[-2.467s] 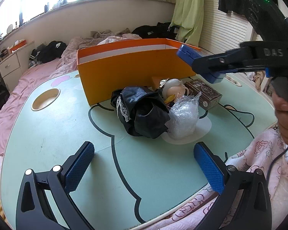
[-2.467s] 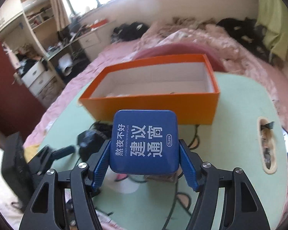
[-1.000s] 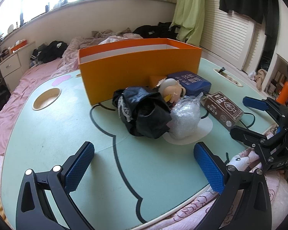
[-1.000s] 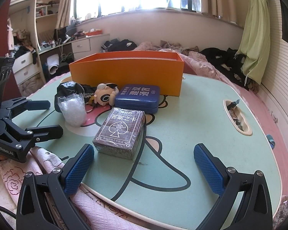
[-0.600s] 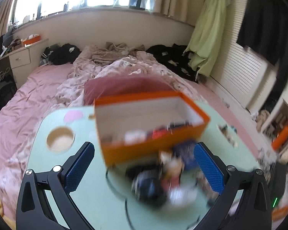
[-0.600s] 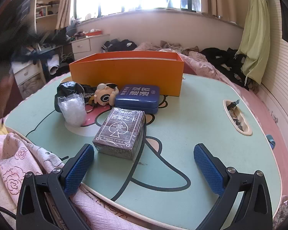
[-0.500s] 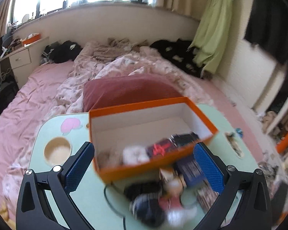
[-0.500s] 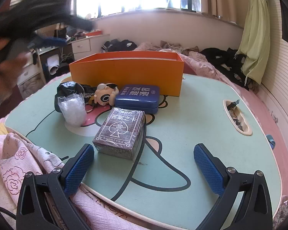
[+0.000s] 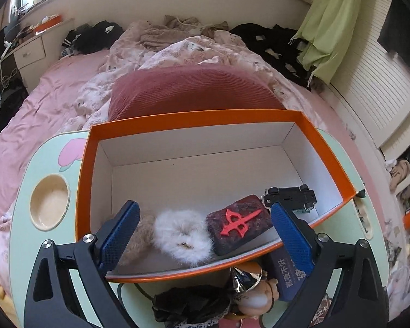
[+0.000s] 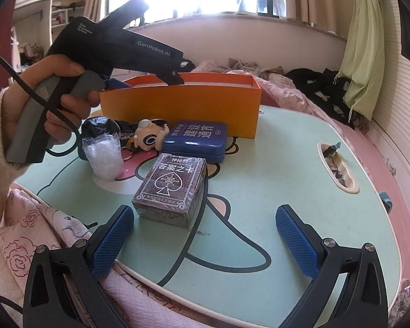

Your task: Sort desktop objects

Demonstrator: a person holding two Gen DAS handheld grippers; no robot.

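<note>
The left gripper (image 10: 177, 78) body reads "GenRobot.AI". A blue tin (image 10: 195, 142) bears "建议通宵" and "durex". The card box (image 10: 172, 188) reads "神秘的 答案之卡". A dark case (image 9: 239, 224) carries a red emblem.

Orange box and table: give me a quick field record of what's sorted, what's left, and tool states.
container: orange box, open top, on the green table
inside box: white fluffy item, dark red case with red emblem, black toy car
left on table: blue tin, card deck box, doll keychain, clear plastic bundle, black cloth
left tool: open, empty, raised above the box's near edge
right tool: open, empty, low at the table's near edge, card deck box just ahead
</note>
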